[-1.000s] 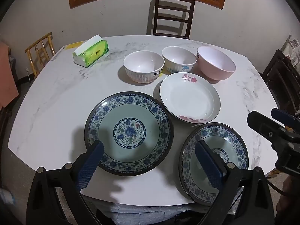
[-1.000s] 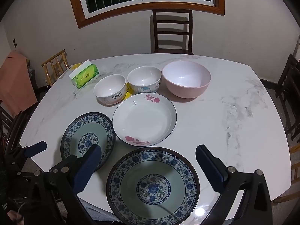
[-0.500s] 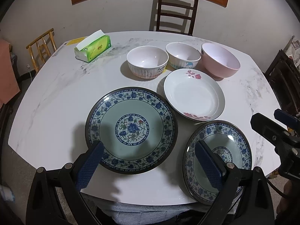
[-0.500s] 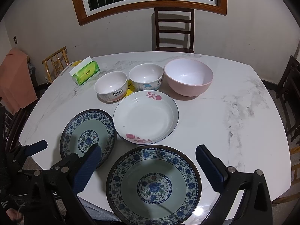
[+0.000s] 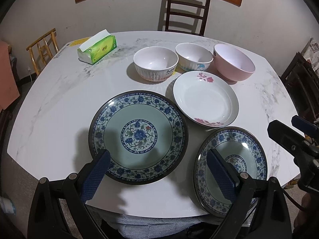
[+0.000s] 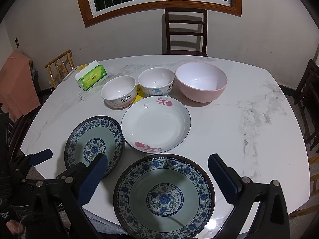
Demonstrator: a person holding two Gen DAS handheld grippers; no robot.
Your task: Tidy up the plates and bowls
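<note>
Two blue-patterned plates lie near the table's front edge: the left plate [image 5: 138, 136] [image 6: 93, 145] and the right plate [image 5: 232, 169] [image 6: 163, 196]. Behind them lies a white plate with red flowers [image 5: 205, 101] [image 6: 156, 123]. At the back stand a "Rabbit" bowl [image 5: 155, 65] [image 6: 119, 90], a second white bowl [image 5: 193, 56] [image 6: 156, 83] and a pink bowl [image 5: 233, 64] [image 6: 201, 81]. My left gripper [image 5: 157, 163] is open above the near rim of the left plate. My right gripper [image 6: 157, 168] is open above the right plate. Both are empty.
A green tissue box [image 5: 97, 48] [image 6: 91, 78] stands at the back left of the white marble table [image 5: 59, 103]. A dark chair [image 6: 185, 31] stands behind the table, a wooden chair [image 6: 59, 67] at the left, dark chairs [image 6: 309, 99] at the right.
Both grippers have drawn slightly nearer the table and tilted; the dishes sit a little lower in view. Nothing was taken hold of; the dishes have not moved.
</note>
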